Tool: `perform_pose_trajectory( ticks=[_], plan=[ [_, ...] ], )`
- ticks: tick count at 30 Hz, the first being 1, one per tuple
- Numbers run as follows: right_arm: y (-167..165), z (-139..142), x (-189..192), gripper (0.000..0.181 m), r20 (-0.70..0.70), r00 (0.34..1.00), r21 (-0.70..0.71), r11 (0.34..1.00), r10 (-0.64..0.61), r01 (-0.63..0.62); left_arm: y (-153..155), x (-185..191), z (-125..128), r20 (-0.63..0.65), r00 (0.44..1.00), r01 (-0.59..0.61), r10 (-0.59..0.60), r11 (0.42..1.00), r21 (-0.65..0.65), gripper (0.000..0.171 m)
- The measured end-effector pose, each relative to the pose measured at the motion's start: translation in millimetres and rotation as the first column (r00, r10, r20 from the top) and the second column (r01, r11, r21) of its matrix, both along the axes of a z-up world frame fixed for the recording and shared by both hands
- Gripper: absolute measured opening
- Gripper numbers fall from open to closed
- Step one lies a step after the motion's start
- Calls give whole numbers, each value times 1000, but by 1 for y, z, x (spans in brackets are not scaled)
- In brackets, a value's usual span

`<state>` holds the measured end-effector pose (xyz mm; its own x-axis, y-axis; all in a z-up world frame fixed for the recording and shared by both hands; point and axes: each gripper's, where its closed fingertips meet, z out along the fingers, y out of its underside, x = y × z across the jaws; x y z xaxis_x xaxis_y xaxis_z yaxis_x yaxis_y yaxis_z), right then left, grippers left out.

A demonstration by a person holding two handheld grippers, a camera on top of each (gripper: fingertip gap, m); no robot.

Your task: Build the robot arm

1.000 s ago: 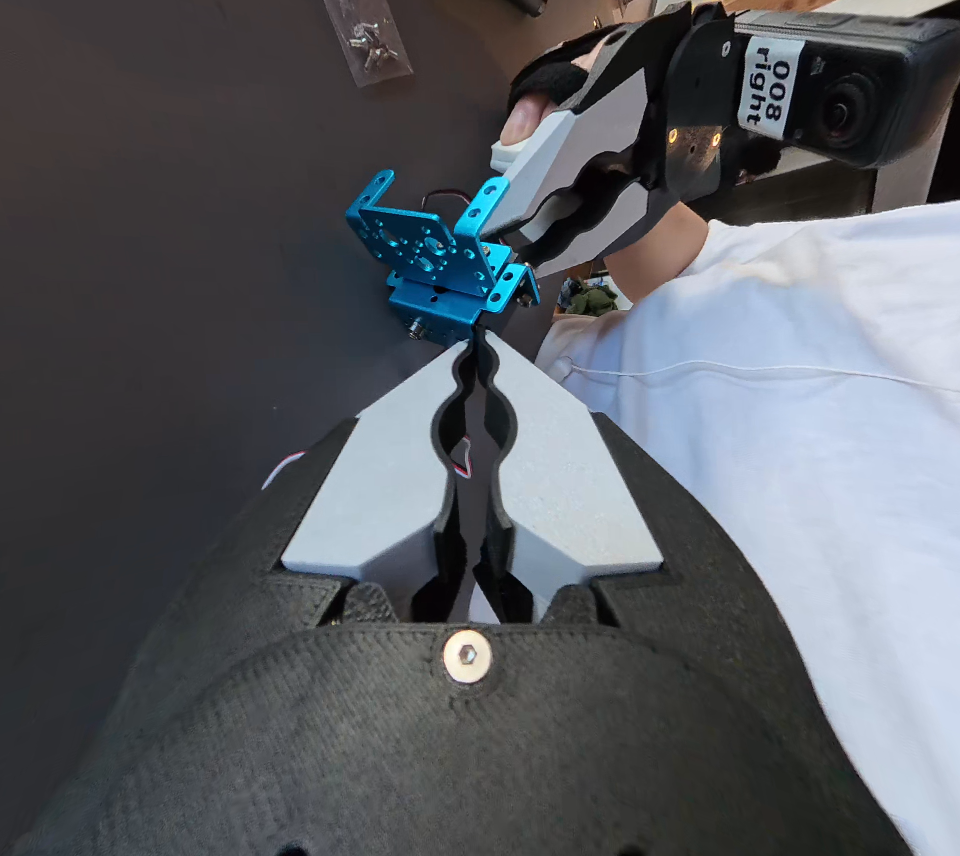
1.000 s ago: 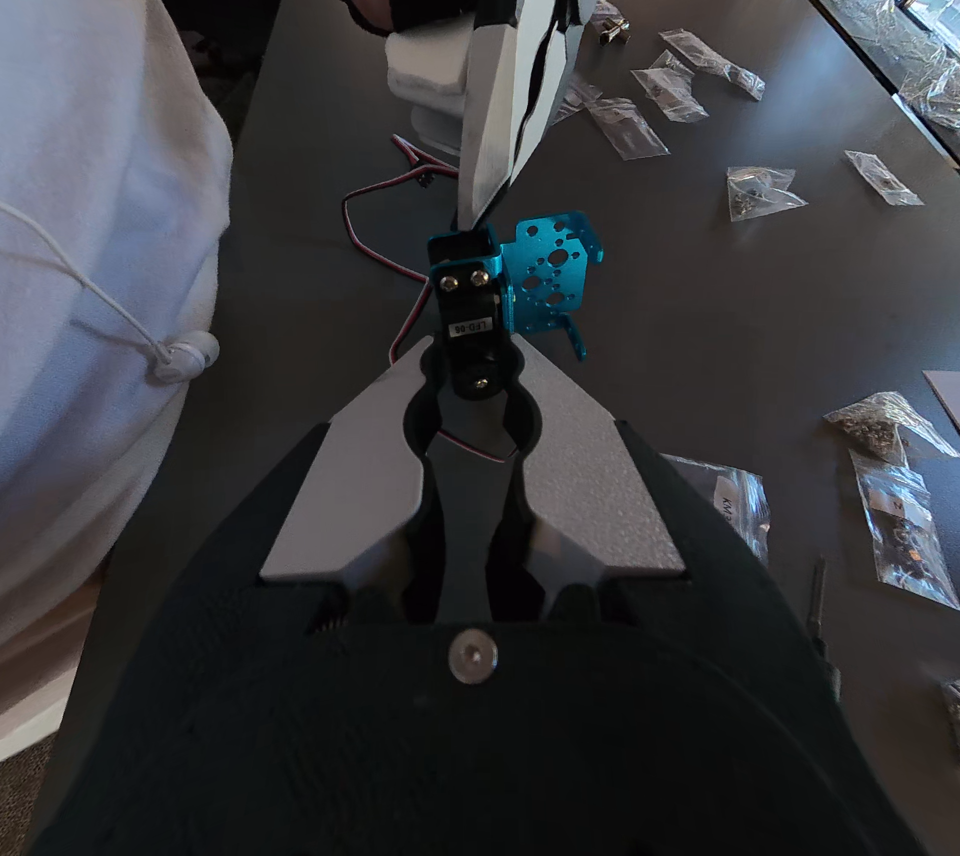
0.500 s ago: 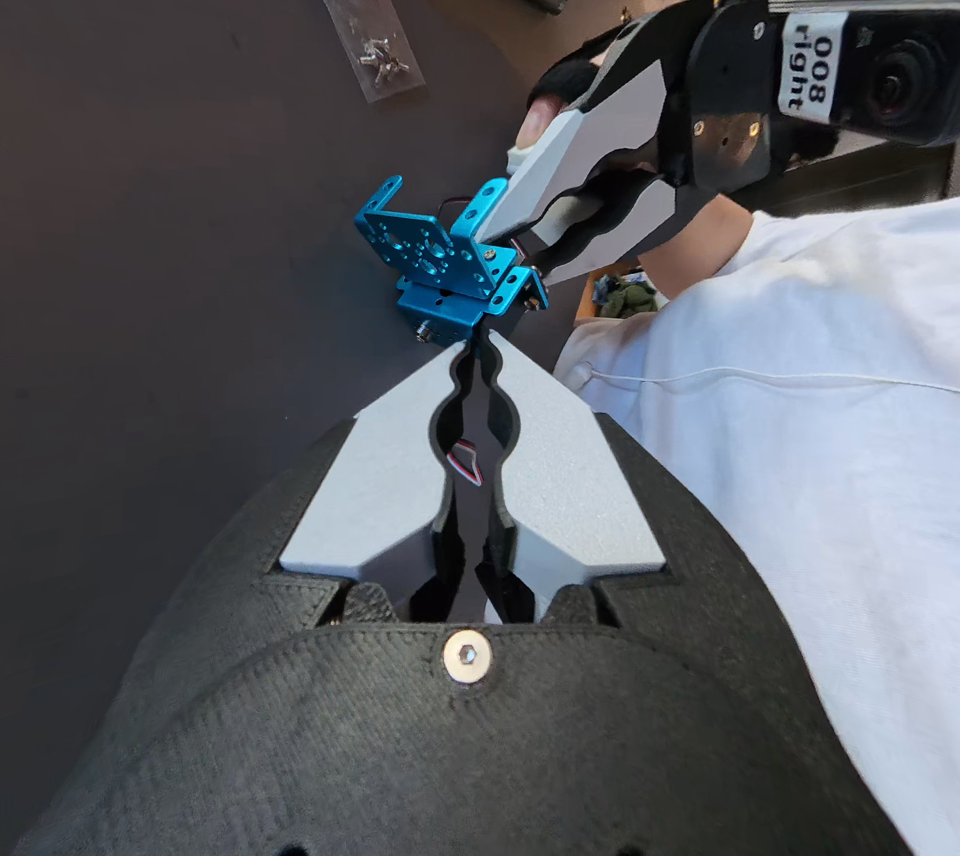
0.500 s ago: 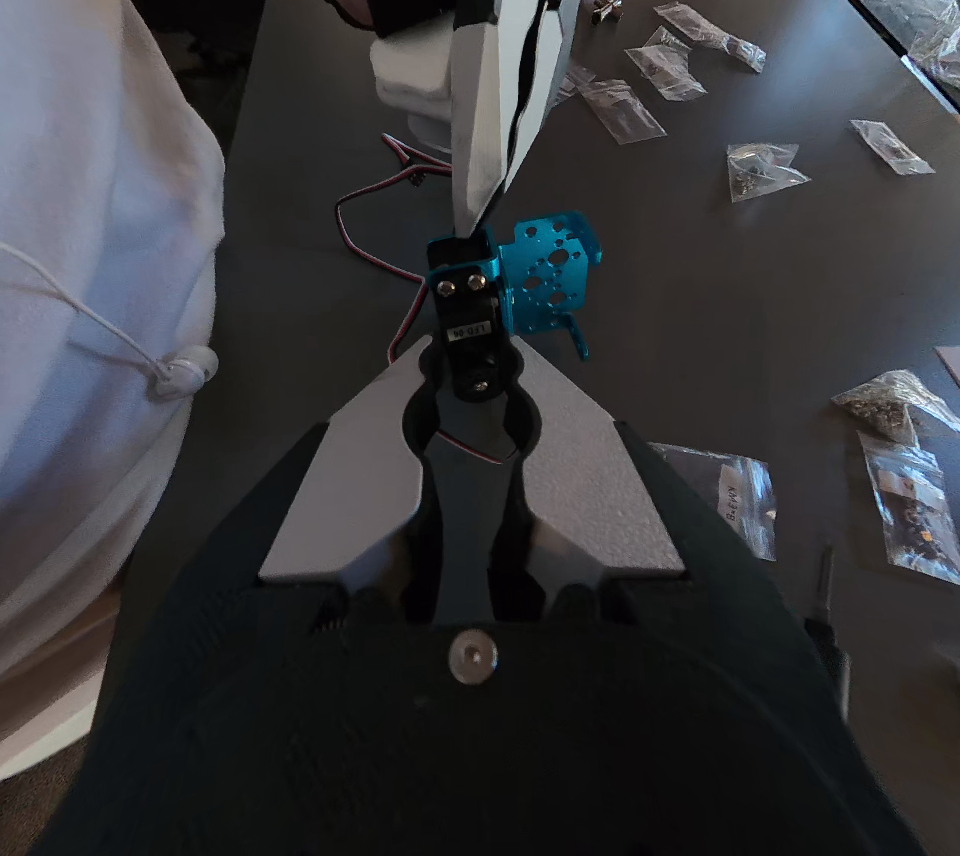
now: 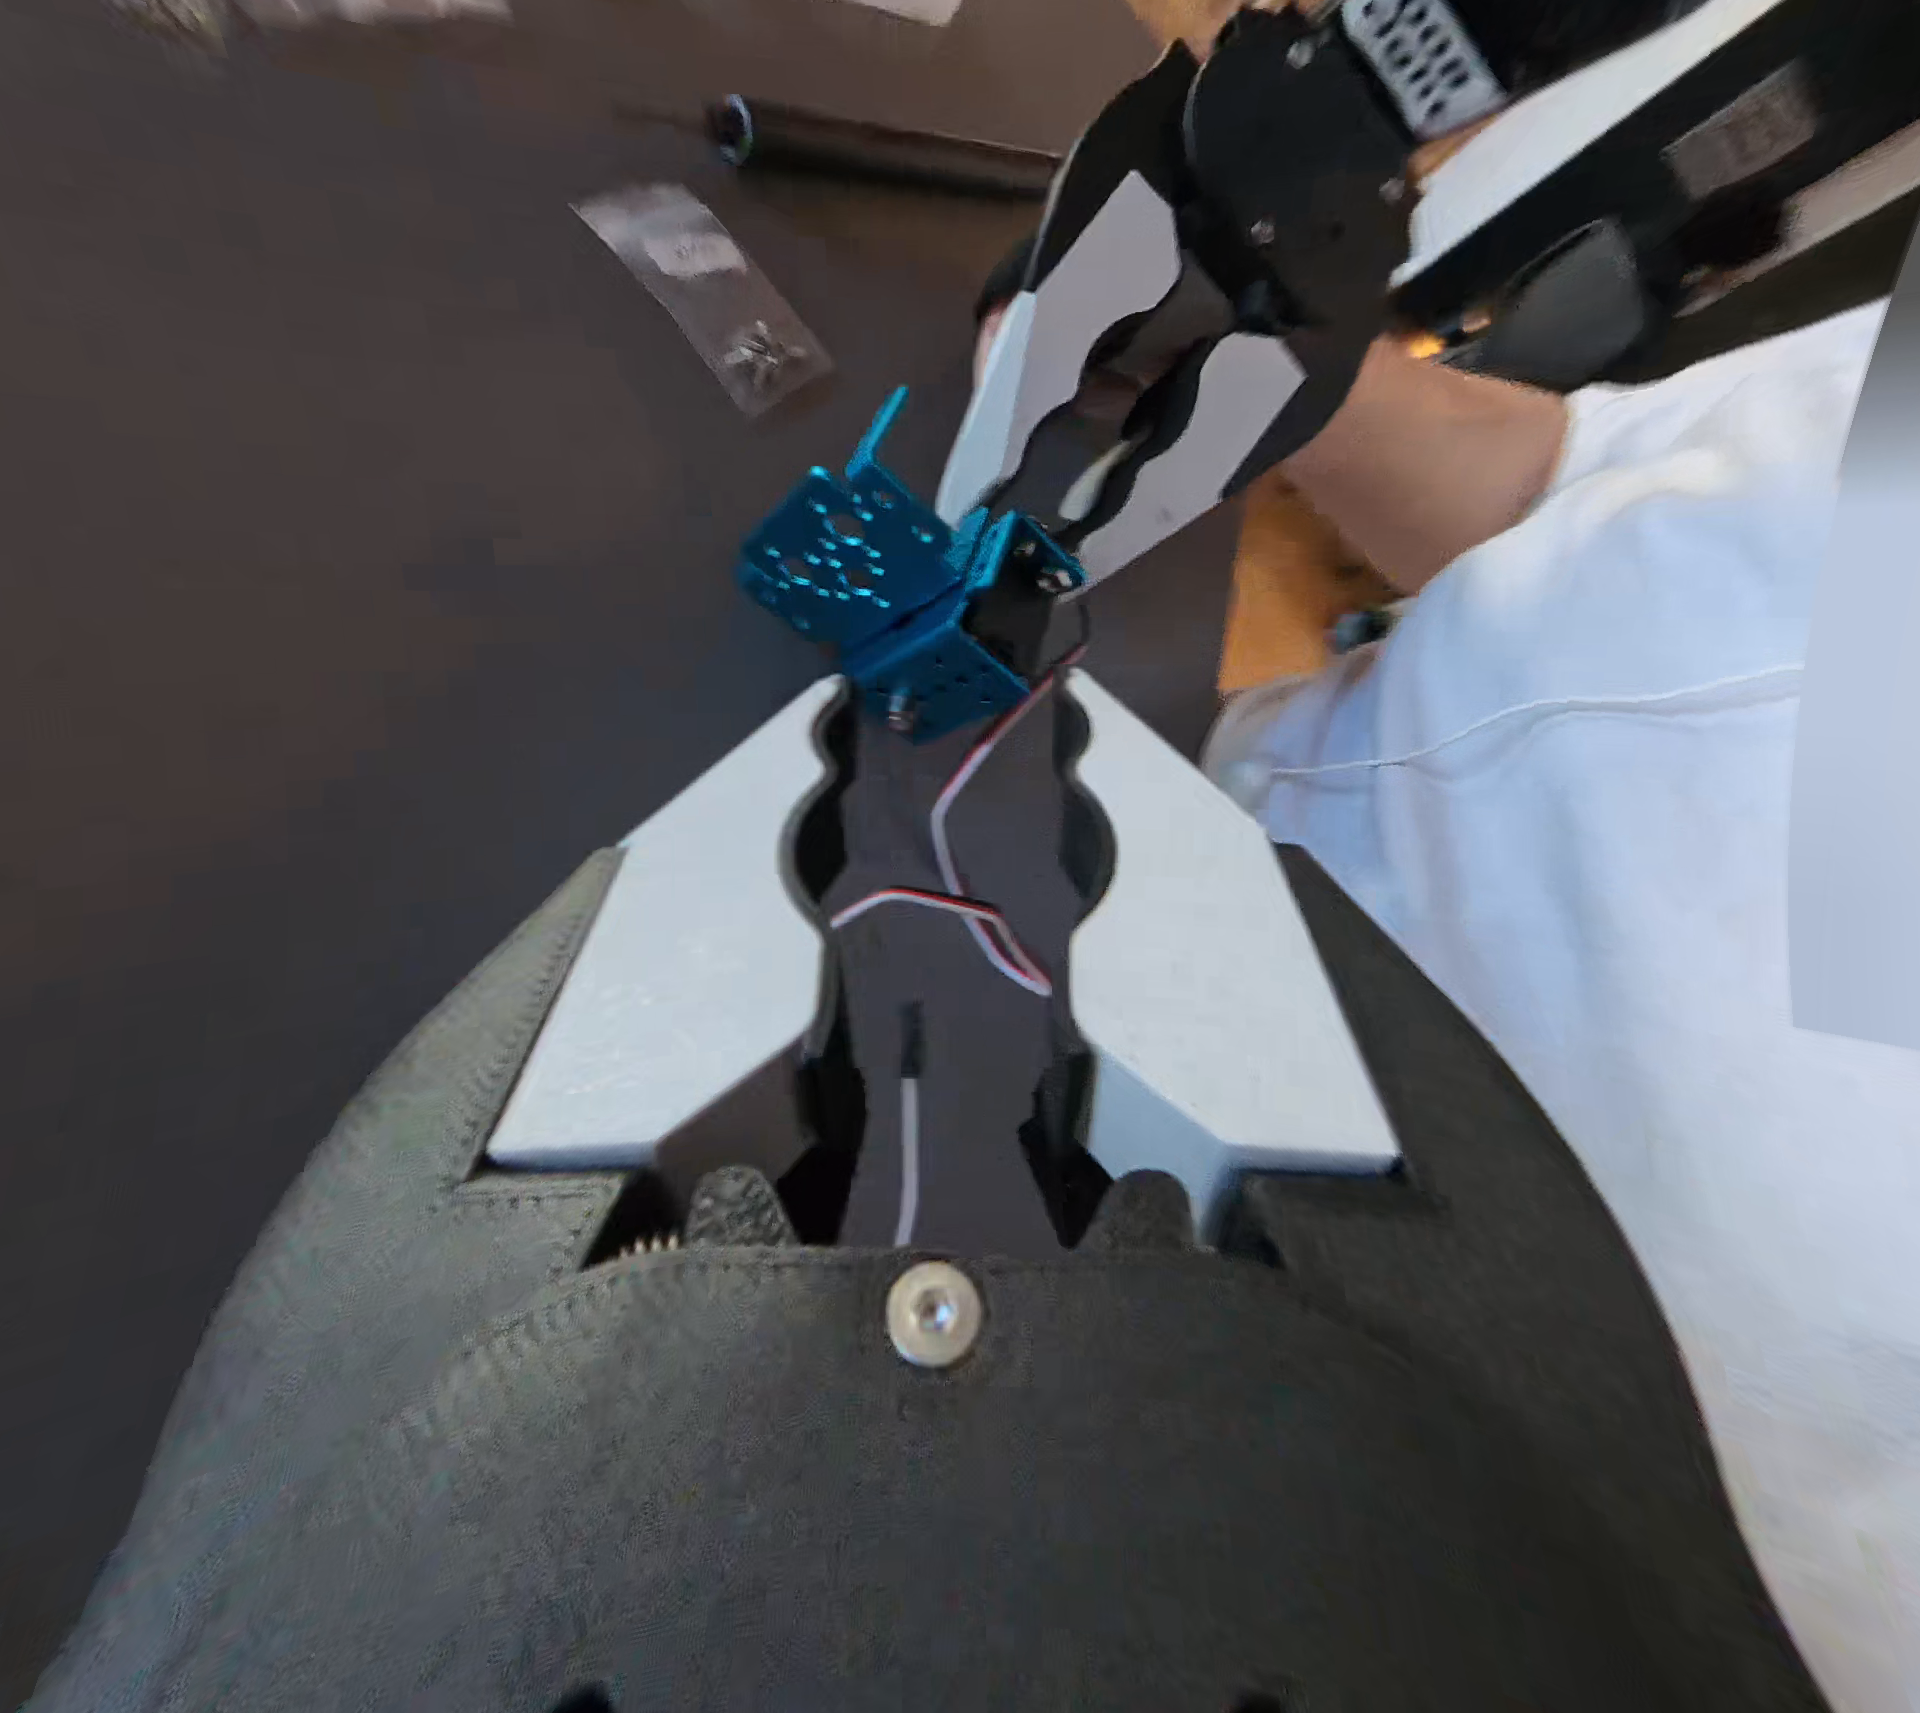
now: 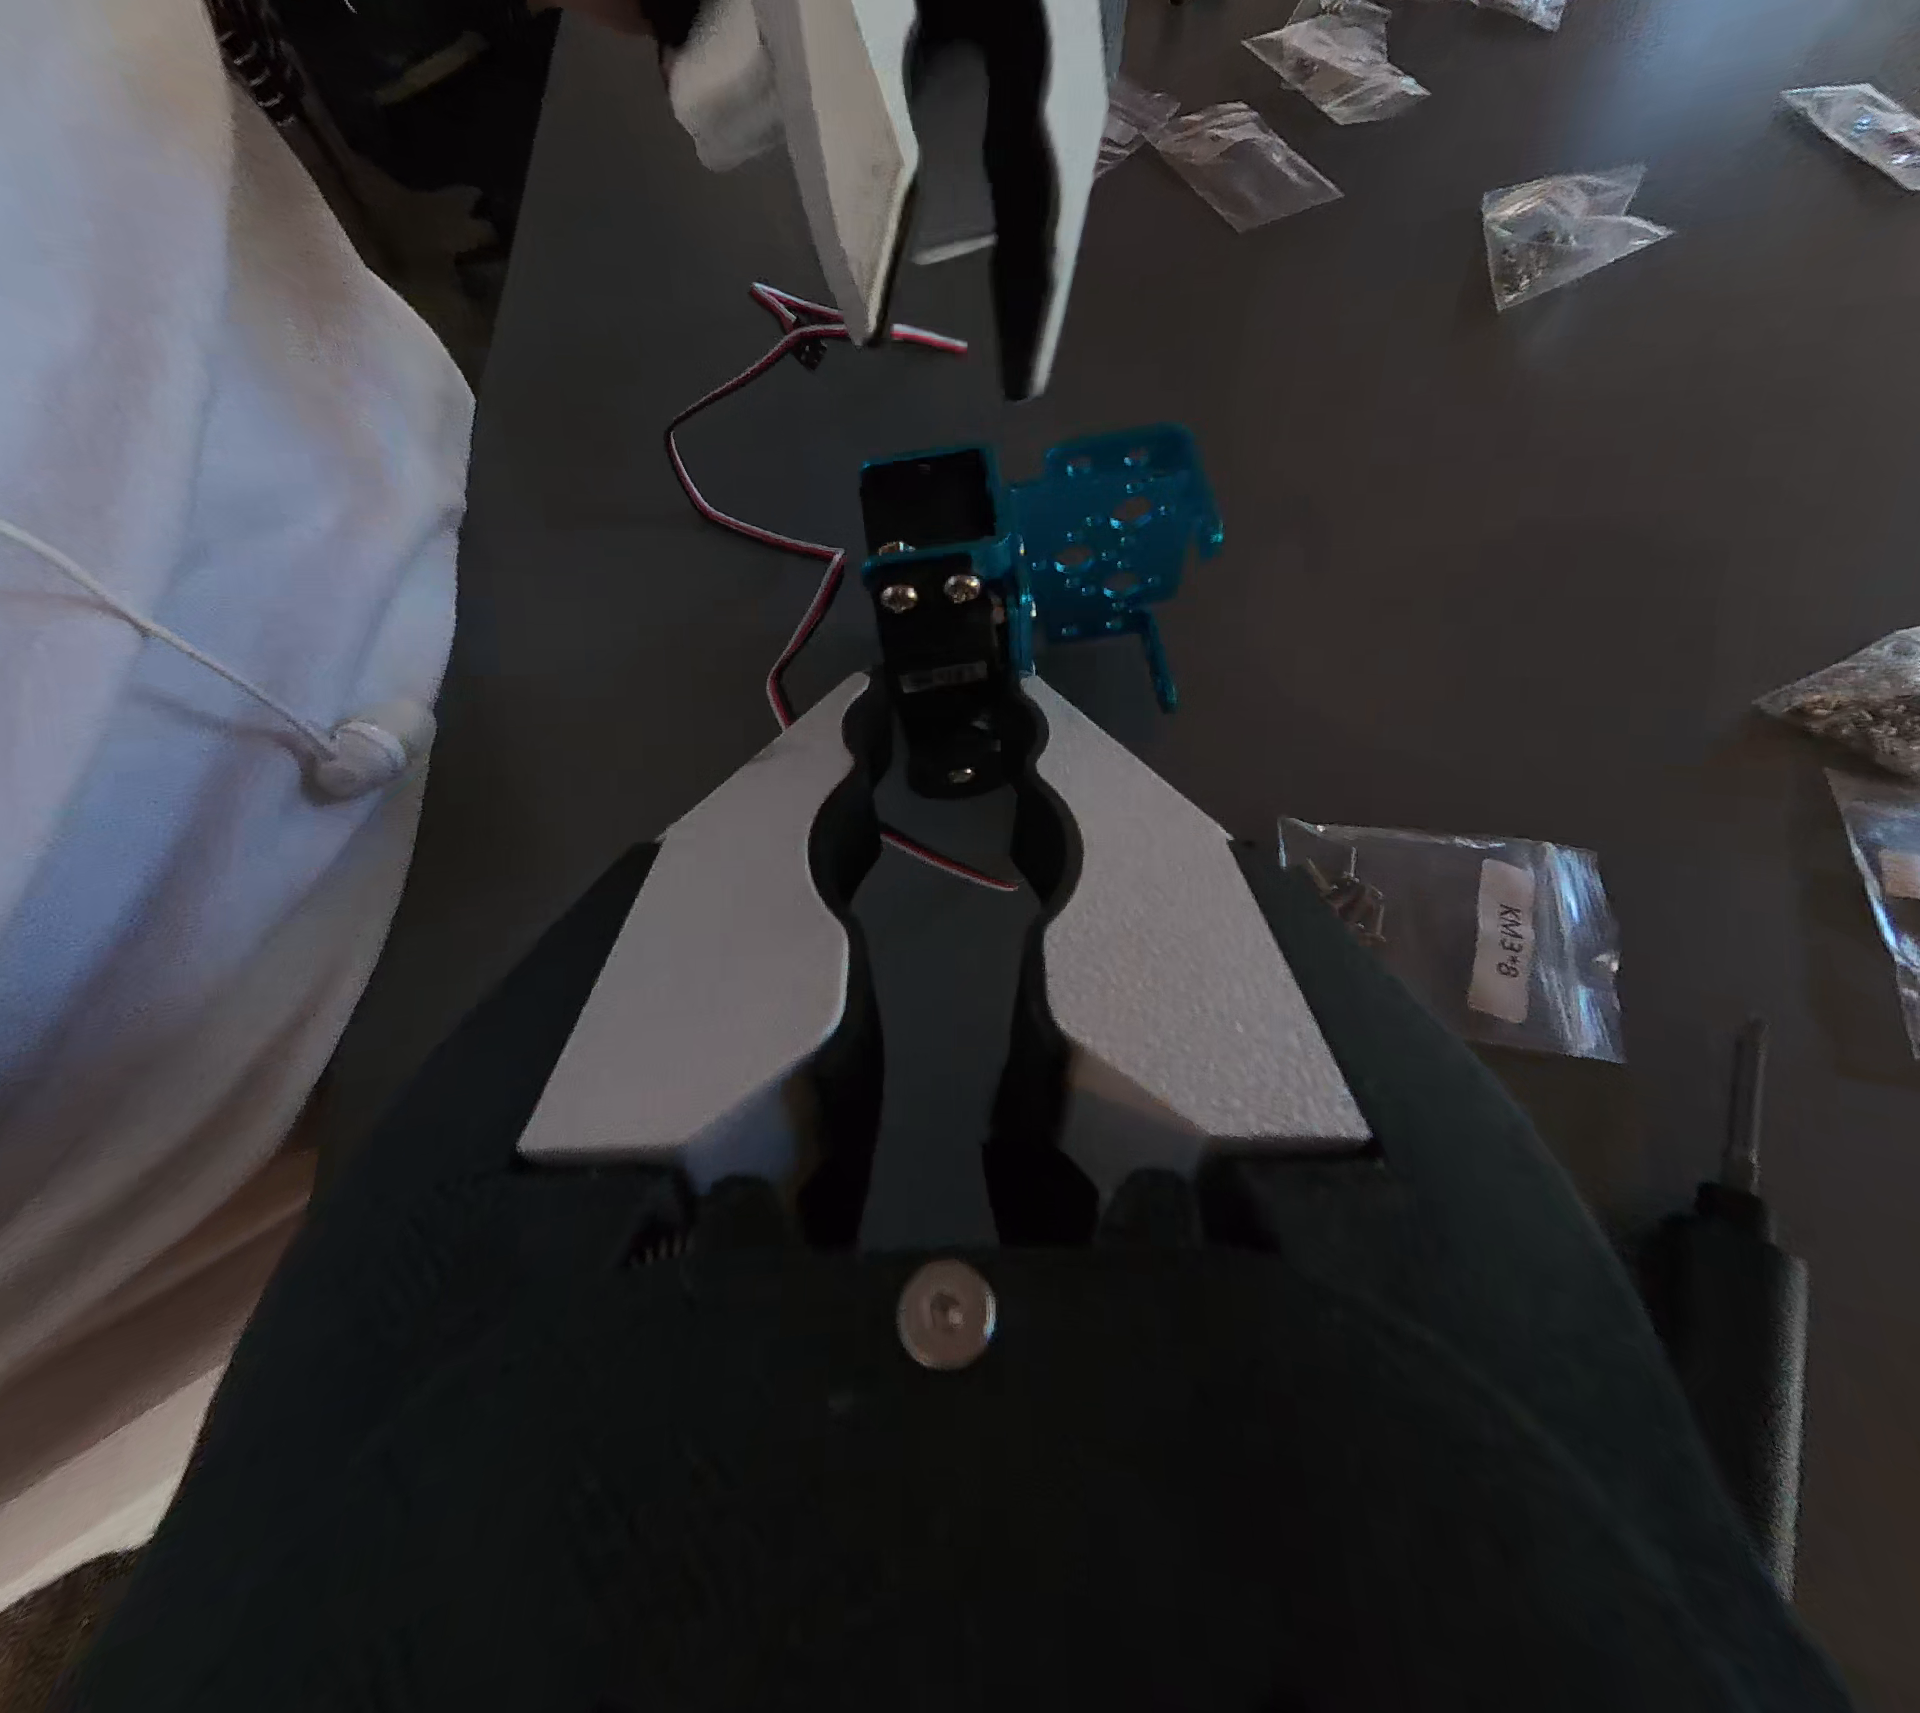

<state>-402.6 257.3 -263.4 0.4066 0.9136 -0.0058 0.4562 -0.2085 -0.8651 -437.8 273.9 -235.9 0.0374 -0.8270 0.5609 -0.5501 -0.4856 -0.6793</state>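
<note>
A blue perforated metal bracket (image 6: 1117, 551) is fixed to a black servo (image 6: 940, 687) with a red, white and black wire (image 6: 727, 442). My right gripper (image 6: 945, 692) is shut on the servo's lower end and holds the assembly above the dark table (image 6: 1455, 520). My left gripper (image 5: 951, 692) is open, with its tips just short of the blue bracket (image 5: 831, 567) and the wire (image 5: 966, 915) hanging between its fingers. In the right wrist view the left gripper (image 6: 945, 359) hovers open above the assembly, not touching it. The right gripper (image 5: 1023, 536) also shows in the left wrist view.
Several small clear bags of screws lie on the table, one close on the right (image 6: 1475, 925) and others farther back (image 6: 1558, 229). A black-handled screwdriver (image 6: 1745, 1248) lies at the right. A person's white shirt (image 6: 156, 624) fills the left side. The left gripper's tips are roughly 6 cm from the right gripper's. The black-handled screwdriver (image 6: 1745, 1248) sits 15 cm or so from the ends of my right fingers.
My left gripper has opened, let go of the blue bracket and drawn back a little. Its view has swung. My right gripper still holds the servo.
</note>
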Motion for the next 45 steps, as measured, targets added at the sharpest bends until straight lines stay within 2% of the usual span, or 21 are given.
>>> perform_pose_trajectory(
  ticks=[2,3,5,8,12,14,18,24,27,31,37,40,42,45],
  plan=[
    [1,0,-1,22,-2,1000,-4,1000,6,-6,-2,2,-6,-9,999,39,-38,992,120,52],
    [1,0,-2,22,-8,1000,-14,1000,9,-9,-7,4,-9,-17,997,74,-72,987,146,52],
    [3,1,-2,22,-23,1000,-39,999,11,-12,-12,11,-15,-27,994,111,-108,973,203,48],
    [3,1,-1,22,-32,999,-54,998,21,-22,-13,16,-19,-23,991,131,-129,954,270,31],
    [3,1,-1,22,-28,1000,-54,998,14,-16,-12,16,-18,-3,990,133,-138,952,277,30],
    [5,-1,0,21,-4,1000,-42,999,-5,5,-10,16,-17,-1,993,111,-115,959,260,30],
    [5,-1,8,35,39,997,22,998,-67,66,-3,11,-16,-25,999,47,-42,959,278,29],
    [7,21,29,34,-58,974,46,974,-219,222,18,-11,-15,-56,983,-150,172,949,278,29],
    [13,29,54,33,-67,940,82,937,-336,341,29,-20,-17,-59,952,-272,299,921,278,29],
    [13,25,92,32,-46,882,69,879,-469,471,28,-19,-19,-50,912,-390,407,898,202,30],
    [14,27,166,30,14,766,140,760,-643,635,12,-16,-14,-2,925,-381,381,924,35,39],
    [22,28,215,27,76,707,190,706,-703,682,11,-22,-17,-25,929,-368,369,929,32,38],
    [32,23,249,22,148,677,206,691,-721,692,11,-26,-12,-23,935,-352,354,934,59,38],
    [49,17,276,13,256,703,210,748,-663,629,17,-36,2,-1,939,-340,344,930,141,37]
  ],
)
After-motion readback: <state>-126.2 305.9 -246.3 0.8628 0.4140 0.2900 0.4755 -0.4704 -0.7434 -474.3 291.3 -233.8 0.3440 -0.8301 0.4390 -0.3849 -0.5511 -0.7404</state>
